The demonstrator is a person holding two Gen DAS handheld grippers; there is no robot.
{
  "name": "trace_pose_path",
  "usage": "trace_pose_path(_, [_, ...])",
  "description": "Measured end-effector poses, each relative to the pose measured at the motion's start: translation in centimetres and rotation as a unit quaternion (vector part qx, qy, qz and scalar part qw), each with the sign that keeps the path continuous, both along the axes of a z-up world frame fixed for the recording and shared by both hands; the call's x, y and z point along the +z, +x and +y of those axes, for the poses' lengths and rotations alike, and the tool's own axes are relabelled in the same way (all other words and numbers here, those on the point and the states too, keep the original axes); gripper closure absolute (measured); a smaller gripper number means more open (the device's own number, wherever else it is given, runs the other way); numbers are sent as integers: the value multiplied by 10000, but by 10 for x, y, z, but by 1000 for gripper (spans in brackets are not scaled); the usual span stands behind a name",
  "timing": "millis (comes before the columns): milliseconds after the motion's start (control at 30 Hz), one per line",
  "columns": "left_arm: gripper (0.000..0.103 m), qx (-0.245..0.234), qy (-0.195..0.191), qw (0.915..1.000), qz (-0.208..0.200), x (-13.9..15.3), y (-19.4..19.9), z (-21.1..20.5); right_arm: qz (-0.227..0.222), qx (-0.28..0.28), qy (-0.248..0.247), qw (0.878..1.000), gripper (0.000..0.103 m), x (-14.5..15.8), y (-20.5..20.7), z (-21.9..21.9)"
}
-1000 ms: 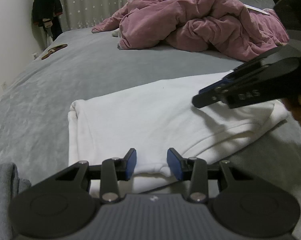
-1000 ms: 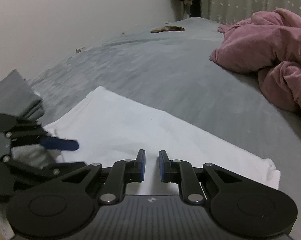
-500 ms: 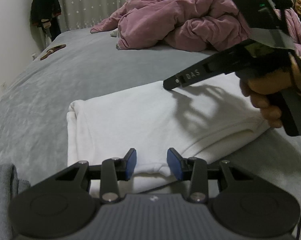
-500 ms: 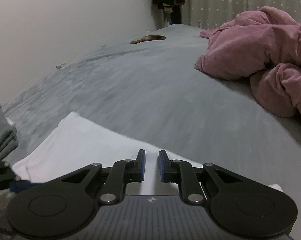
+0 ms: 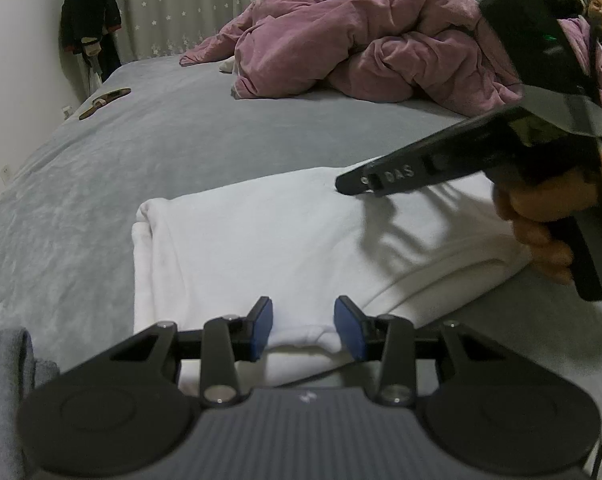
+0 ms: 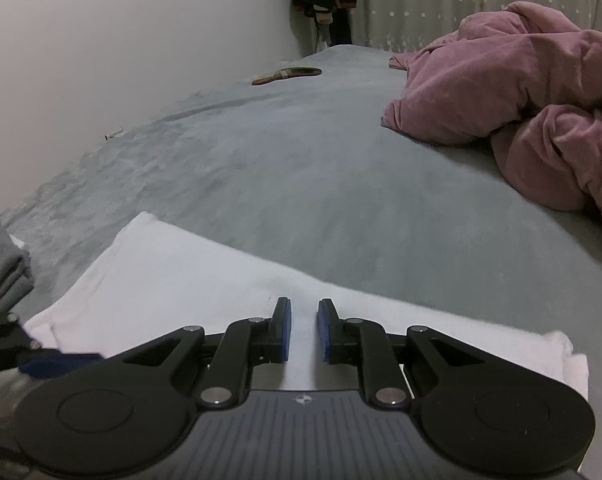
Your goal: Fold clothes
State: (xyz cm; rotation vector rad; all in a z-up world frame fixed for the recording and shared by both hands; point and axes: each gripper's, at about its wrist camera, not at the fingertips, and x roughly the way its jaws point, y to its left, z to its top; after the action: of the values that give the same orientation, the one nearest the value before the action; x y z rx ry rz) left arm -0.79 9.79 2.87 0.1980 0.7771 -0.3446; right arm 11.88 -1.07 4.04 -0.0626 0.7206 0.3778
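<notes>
White cotton garment [image 5: 285,240], folded into a flat layered rectangle, lies on the grey bed [image 5: 181,144] near its front edge, a loose hem bunched at the near side. Left tongs [image 5: 303,328]: blue pads set moderately apart, straddling that bunched hem with no cloth pinched. Right tongs [image 6: 304,330]: pads narrow, a slim gap between them, nothing held, hovering over the garment's top layer close to its far edge; the same tool [image 5: 421,170] shows from the left view, tip low over the cloth, held in a hand [image 5: 541,216]. Risks, judged: a narrow right opening may snag only the top layer, or skid and ruck the smooth surface; a left bite on the bunched hem may gather several layers unevenly and pull the fold askew; uneven lifting by the two would twist the rectangle. Grey folded cloth [image 6: 1,264] at the left front corner sits near enough to be dragged. Pink duvet [image 5: 361,48], heaped toward the bed's far right side, is well apart.
</notes>
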Motion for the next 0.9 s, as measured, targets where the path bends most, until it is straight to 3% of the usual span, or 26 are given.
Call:
trace_pose_path(433, [66, 19, -104, 9999, 82, 1, 2, 3, -79, 144, -382, 9991, 87, 2, -49, 6])
trace_pose_path(700, [62, -37, -206, 9995, 220, 5, 0, 7, 2, 70, -313, 9995, 87, -3, -74, 7])
trace_pose_path(900, [62, 30, -510, 9984, 249, 12, 1, 16, 55, -71, -161, 9998, 87, -7, -87, 5])
